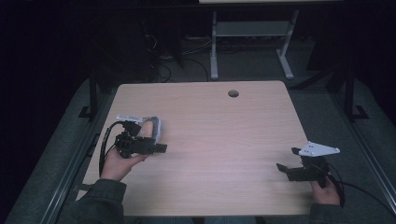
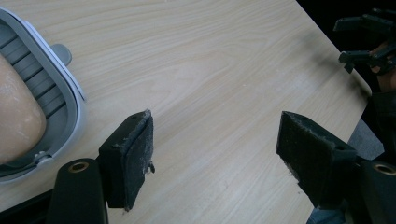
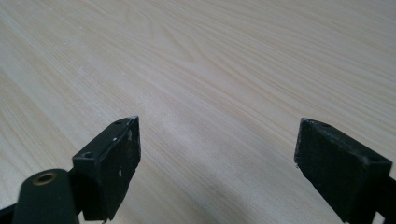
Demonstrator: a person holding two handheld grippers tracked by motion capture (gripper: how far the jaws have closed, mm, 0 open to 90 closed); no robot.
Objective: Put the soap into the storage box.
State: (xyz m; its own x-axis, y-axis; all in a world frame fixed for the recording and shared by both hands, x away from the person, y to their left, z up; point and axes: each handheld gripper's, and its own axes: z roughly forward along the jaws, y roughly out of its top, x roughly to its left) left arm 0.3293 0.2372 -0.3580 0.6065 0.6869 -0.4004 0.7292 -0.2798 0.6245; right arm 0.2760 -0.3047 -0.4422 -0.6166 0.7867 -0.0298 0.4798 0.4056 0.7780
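Pale wood counter: grey ribbed tray holding a tan loaf-like lump sits just beside the wide-open left hand-held gripper; tray likely light, stiff, best pinched at its rim; right hand-held gripper wide, well apart.

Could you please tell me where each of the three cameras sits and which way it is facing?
High view: above the person's side, looking forward and down on the table; forearms, left tongs, right tongs.
Left gripper view: on the left tongs, facing across the table, grey tray beside them.
Right gripper view: on the right tongs, facing bare wood.
Shared: high and left gripper views both show tray and right tongs.
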